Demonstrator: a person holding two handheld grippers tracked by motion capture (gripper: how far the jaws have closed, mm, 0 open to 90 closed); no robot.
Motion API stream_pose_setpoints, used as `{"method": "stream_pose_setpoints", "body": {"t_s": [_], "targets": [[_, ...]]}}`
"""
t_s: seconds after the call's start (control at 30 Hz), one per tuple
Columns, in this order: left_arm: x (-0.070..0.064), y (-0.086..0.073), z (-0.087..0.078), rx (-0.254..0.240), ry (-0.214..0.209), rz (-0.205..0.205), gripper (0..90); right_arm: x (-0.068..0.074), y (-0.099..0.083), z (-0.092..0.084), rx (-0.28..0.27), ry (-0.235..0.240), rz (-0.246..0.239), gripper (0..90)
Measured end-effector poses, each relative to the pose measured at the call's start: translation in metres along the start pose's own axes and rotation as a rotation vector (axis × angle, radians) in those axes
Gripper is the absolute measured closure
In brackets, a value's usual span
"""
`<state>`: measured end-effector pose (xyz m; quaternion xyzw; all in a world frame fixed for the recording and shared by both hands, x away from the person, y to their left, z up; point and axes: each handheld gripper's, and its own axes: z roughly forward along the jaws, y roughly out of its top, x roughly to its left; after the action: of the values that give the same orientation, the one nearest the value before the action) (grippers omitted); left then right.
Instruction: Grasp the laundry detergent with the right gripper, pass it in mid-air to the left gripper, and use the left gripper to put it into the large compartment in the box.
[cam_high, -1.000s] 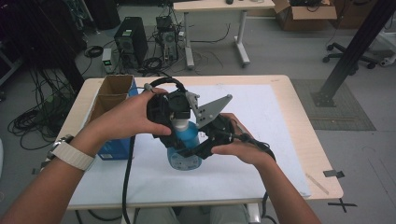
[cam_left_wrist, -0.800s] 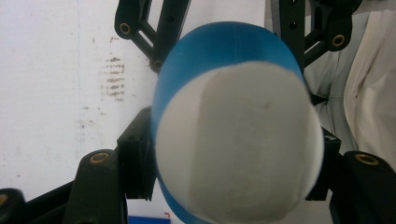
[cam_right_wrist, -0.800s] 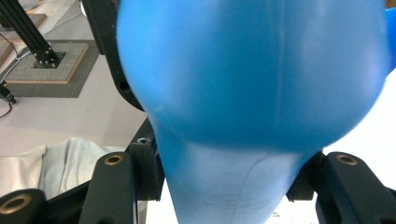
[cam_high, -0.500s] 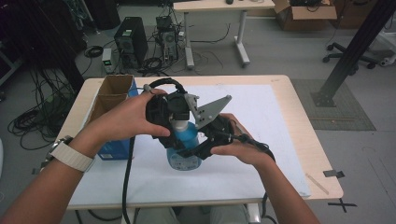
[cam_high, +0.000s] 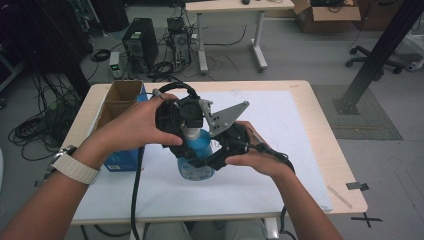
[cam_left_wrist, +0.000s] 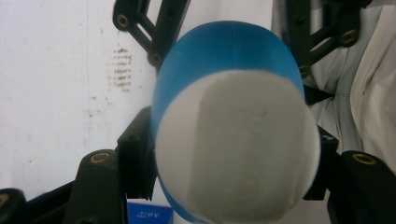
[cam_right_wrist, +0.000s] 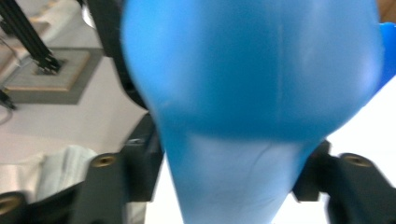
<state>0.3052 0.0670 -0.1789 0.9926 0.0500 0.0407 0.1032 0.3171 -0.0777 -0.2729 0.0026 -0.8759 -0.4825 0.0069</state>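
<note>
A blue bottle (cam_high: 198, 149) with a white cap (cam_left_wrist: 233, 154) stands on the white mat, held between both grippers. My left gripper (cam_high: 186, 131) comes down from above and is shut on the cap; in the left gripper view its pads (cam_left_wrist: 137, 156) press both sides of the cap. My right gripper (cam_high: 206, 159) reaches in from the right at the bottle's blue body (cam_right_wrist: 252, 70). Its jaws have just been opening, with the bottle between them, and the pads (cam_right_wrist: 147, 161) still lie against its sides.
An open cardboard box (cam_high: 120, 97) sits at the table's left edge with a blue carton (cam_high: 120, 161) in front of it. The white mat (cam_high: 285, 120) covers most of the wooden table (cam_high: 327, 130). Cables trail from both grippers toward the person.
</note>
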Motion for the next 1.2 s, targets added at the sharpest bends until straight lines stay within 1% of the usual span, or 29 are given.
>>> {"method": "stream_pose_setpoints", "body": {"t_s": [0.03,0.07,0.13,0.2,0.23,0.3,0.37,0.4,0.43,0.47,0.5,0.53,0.57,0.6,0.63,0.67,0.7,0.73,0.77,0.8,0.83,0.9,0.93,0.97,1.03,1.07,1.1,1.17,1.2], "targets": [[0.001,-0.001,0.0,-0.004,0.005,-0.006,37.6,0.0,-0.001,-0.001,-0.008,-0.012,0.006,28.1],[0.002,-0.002,-0.001,-0.009,0.007,-0.017,37.6,0.0,-0.002,-0.003,-0.002,-0.023,0.003,24.3],[0.003,-0.005,-0.002,-0.014,0.012,-0.036,37.6,-0.001,-0.006,-0.006,0.019,-0.023,0.006,19.4],[0.004,-0.006,-0.003,-0.015,0.015,-0.042,37.5,-0.001,-0.01,-0.01,0.034,-0.035,0.016,17.8],[0.006,-0.008,-0.004,-0.008,0.021,-0.059,37.6,-0.002,-0.013,-0.013,0.04,-0.044,0.022,16.8],[0.006,-0.009,-0.004,-0.006,0.026,-0.067,37.5,-0.003,-0.015,-0.016,0.049,-0.054,0.032,15.3],[0.008,-0.01,-0.005,0.01,0.036,-0.088,37.5,-0.004,-0.019,-0.023,0.073,-0.076,0.051,12.5],[0.01,-0.012,-0.008,0.015,0.047,-0.118,37.5,-0.006,-0.022,-0.028,0.092,-0.096,0.056,9.5],[0.01,-0.012,-0.008,0.015,0.047,-0.118,37.5,-0.006,-0.022,-0.028,0.092,-0.096,0.056,9.5],[0.012,-0.014,-0.011,0.017,0.063,-0.155,37.5,-0.007,-0.025,-0.034,0.113,-0.123,0.066,7.2],[0.014,-0.015,-0.014,0.023,0.072,-0.168,37.6,-0.007,-0.027,-0.038,0.124,-0.135,0.072,6.8],[0.014,-0.015,-0.014,0.023,0.072,-0.168,37.6,-0.008,-0.029,-0.042,0.134,-0.147,0.073,6.4],[0.016,-0.016,-0.018,0.027,0.089,-0.204,37.6,-0.008,-0.03,-0.045,0.14,-0.16,0.076,4.8],[0.016,-0.016,-0.018,0.027,0.089,-0.204,37.6,-0.008,-0.03,-0.045,0.14,-0.16,0.076,4.8],[0.017,-0.017,-0.021,0.028,0.097,-0.219,37.6,-0.009,-0.032,-0.049,0.162,-0.178,0.081,4.4],[0.018,-0.018,-0.025,0.029,0.103,-0.237,37.5,-0.01,-0.036,-0.057,0.197,-0.203,0.091,3.9],[0.02,-0.019,-0.028,0.023,0.112,-0.254,37.5,-0.01,-0.036,-0.057,0.197,-0.203,0.091,3.9],[0.024,-0.021,-0.036,0.018,0.128,-0.298,37.5,-0.011,-0.04,-0.065,0.216,-0.222,0.107,4.5],[0.024,-0.021,-0.036,0.018,0.128,-0.298,37.5,-0.012,-0.042,-0.069,0.227,-0.225,0.109,4.6],[0.028,-0.024,-0.043,0.02,0.149,-0.362,37.5,-0.012,-0.043,-0.072,0.243,-0.228,0.081,4.2],[0.028,-0.024,-0.043,0.02,0.149,-0.362,37.5,-0.012,-0.044,-0.076,0.265,-0.231,0.064,4.1],[0.031,-0.027,-0.05,0.022,0.174,-0.412,37.5,-0.012,-0.045,-0.08,0.275,-0.237,0.066,4.0],[0.033,-0.029,-0.054,0.022,0.183,-0.431,37.5,-0.011,-0.046,-0.088,0.293,-0.251,0.072,4.1],[0.034,-0.031,-0.057,0.016,0.19,-0.447,37.5,-0.011,-0.046,-0.092,0.3,-0.259,0.078,4.0],[0.039,-0.035,-0.066,0.009,0.195,-0.492,37.5,-0.01,-0.046,-0.098,0.307,-0.276,0.078,3.4],[0.041,-0.036,-0.069,0.011,0.194,-0.507,37.5,-0.009,-0.047,-0.102,0.31,-0.285,0.085,3.2],[0.041,-0.036,-0.069,0.011,0.194,-0.507,37.4,-0.009,-0.047,-0.102,0.31,-0.285,0.085,3.2],[0.044,-0.038,-0.075,0.01,0.199,-0.544,37.5,-0.008,-0.048,-0.109,0.349,-0.3,0.073,3.0],[0.047,-0.039,-0.082,0.012,0.21,-0.58,37.5,-0.007,-0.049,-0.11,0.357,-0.307,0.072,3.0]]}}
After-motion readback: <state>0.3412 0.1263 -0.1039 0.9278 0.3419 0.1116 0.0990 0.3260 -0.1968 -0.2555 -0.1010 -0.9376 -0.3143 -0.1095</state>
